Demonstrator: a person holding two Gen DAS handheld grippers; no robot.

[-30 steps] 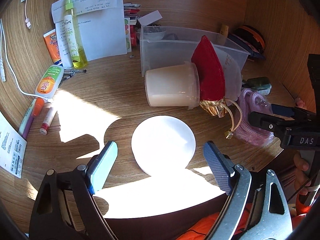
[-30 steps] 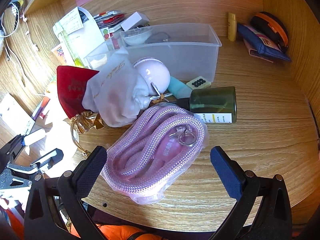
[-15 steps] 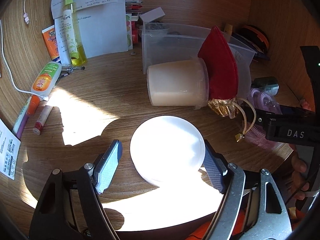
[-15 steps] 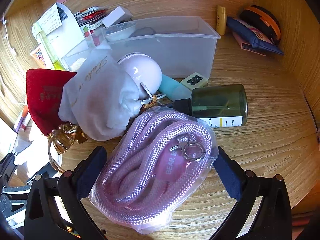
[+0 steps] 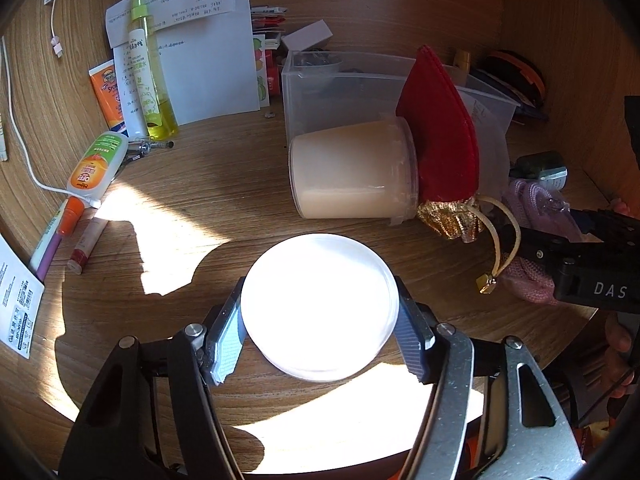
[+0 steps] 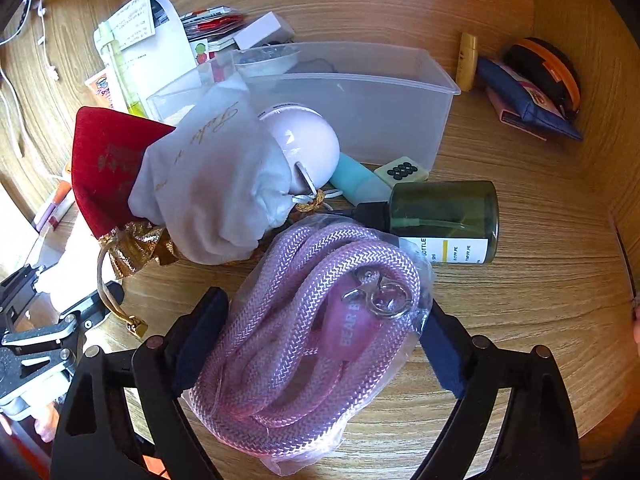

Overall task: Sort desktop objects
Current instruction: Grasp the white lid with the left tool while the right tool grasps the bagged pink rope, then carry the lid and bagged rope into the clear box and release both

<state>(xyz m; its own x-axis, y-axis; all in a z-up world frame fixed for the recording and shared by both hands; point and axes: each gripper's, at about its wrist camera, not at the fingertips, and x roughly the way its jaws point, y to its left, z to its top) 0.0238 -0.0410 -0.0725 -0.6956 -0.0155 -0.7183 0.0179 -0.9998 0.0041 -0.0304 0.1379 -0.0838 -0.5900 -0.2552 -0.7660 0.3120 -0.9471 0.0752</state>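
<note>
A round white lid [image 5: 320, 304] lies flat on the wooden desk in bright sun. My left gripper [image 5: 320, 336] straddles it, its jaws closing, and both pads [image 5: 226, 340] meet the lid's rim. A coiled pink rope in a clear plastic bag [image 6: 304, 320] lies between the fingers of my right gripper [image 6: 320, 340]. Those jaws are closing too; the pads [image 6: 440, 356] reach the wrap's edges and the bag is not squeezed. The right gripper's body [image 5: 592, 280] shows at the right of the left wrist view.
Behind the lid a cream tub [image 5: 352, 176] lies on its side against a red pouch [image 5: 440, 136] and a clear bin [image 5: 344, 80]. A white cloth bag [image 6: 208, 192] and a green bottle [image 6: 444, 216] crowd the rope. Tubes, pens and a cable [image 5: 24, 152] lie at the left.
Both grippers have narrowed. The left pads came in from well apart onto the lid's rim; the right fingers drew in to the rope bag's sides. Nothing on the desk has shifted.
</note>
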